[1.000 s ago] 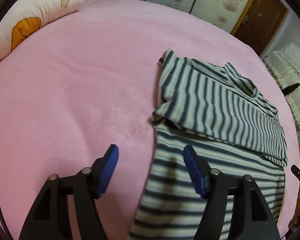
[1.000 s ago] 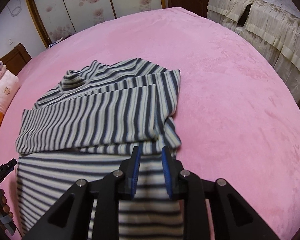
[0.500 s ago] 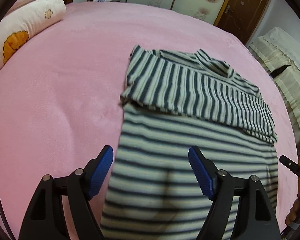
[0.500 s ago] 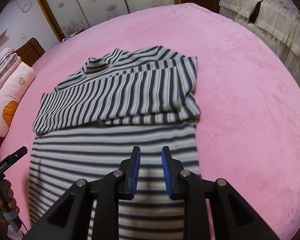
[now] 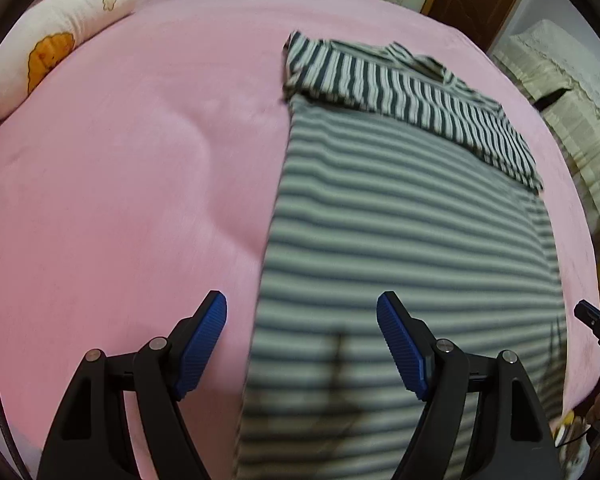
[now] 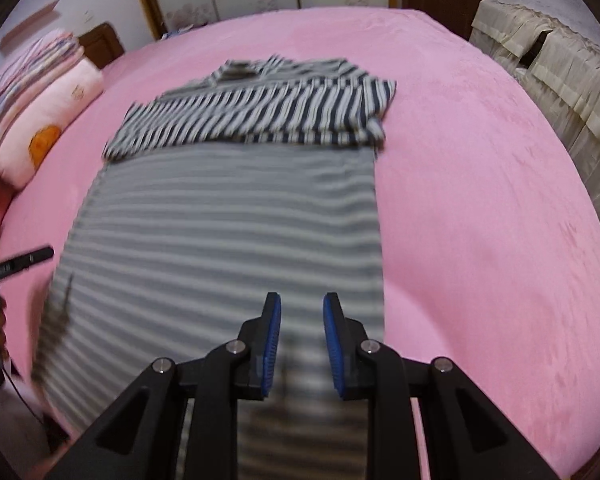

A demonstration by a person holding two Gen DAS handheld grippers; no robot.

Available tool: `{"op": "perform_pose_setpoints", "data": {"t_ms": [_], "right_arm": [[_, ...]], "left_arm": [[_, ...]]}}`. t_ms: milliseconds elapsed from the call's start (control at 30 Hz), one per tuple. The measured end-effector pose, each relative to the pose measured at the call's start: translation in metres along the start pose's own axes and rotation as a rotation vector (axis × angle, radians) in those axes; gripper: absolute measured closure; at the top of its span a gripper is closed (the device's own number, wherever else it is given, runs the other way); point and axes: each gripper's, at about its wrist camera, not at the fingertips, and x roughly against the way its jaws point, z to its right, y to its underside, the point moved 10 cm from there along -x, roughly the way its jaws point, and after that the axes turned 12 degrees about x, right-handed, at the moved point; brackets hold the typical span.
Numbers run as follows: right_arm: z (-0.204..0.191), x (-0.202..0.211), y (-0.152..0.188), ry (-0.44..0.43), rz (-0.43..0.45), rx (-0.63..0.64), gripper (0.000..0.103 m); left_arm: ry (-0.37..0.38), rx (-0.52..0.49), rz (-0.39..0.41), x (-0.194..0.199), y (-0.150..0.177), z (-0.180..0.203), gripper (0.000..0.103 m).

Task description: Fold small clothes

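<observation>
Striped shirt: where did it lie? (desk)

Flat on the pink bed cover. In the left wrist view it ran from 6 o'clock up toward 1 o'clock, with its sleeves folded across the chest at about 12 o'clock. (photographer)

Reading from the left, what came first? (desk)

A pale pillow with an orange print, at 10 o'clock on the cover. Then came the left gripper at 6 o'clock. Its jaws had just been opening and stood wide apart, clasping nothing. The shirt's left edge showed on the bed between the blue pads, and I could not tell whether the tips touched the cloth. (photographer)

And the other side? (desk)

The right gripper sat at 6 o'clock in its own view, over the lower right part of the shirt and near the right edge. Its jaws were only narrowly parted. Striped cloth showed through the gap, but nothing was pinched. Motion blur smeared the body stripes in both views. (photographer)

Anything further right? (desk)

Cream-draped furniture at 2 o'clock, beside the bed. (photographer)
</observation>
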Motion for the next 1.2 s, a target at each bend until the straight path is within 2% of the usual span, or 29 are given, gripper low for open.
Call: {"op": "perform_pose_setpoints", "data": {"t_ms": [133, 267, 633, 933, 1200], "right_arm": [[-0.008, 0.010, 0.039, -0.022, -0.059, 0.011, 0.081], [-0.007, 0.013, 0.057, -0.025, -0.073, 0.017, 0.081], [0.001, 0.015, 0.076, -0.041, -0.053, 0.054, 0.081], [0.002, 0.034, 0.123, -0.040, -0.076, 0.013, 0.081], [-0.007, 0.037, 0.146, -0.055, -0.019, -0.008, 0.081]], "left_arm": [[0.000, -0.013, -0.014, 0.010, 0.026, -0.015, 0.027], [-0.002, -0.034, 0.003, 0.013, 0.038, -0.024, 0.027], [0.029, -0.095, 0.010, 0.008, 0.049, -0.028, 0.027], [0.033, -0.085, -0.021, 0.028, 0.085, -0.044, 0.027], [0.109, -0.062, -0.014, 0.035, 0.113, -0.050, 0.027]]}}
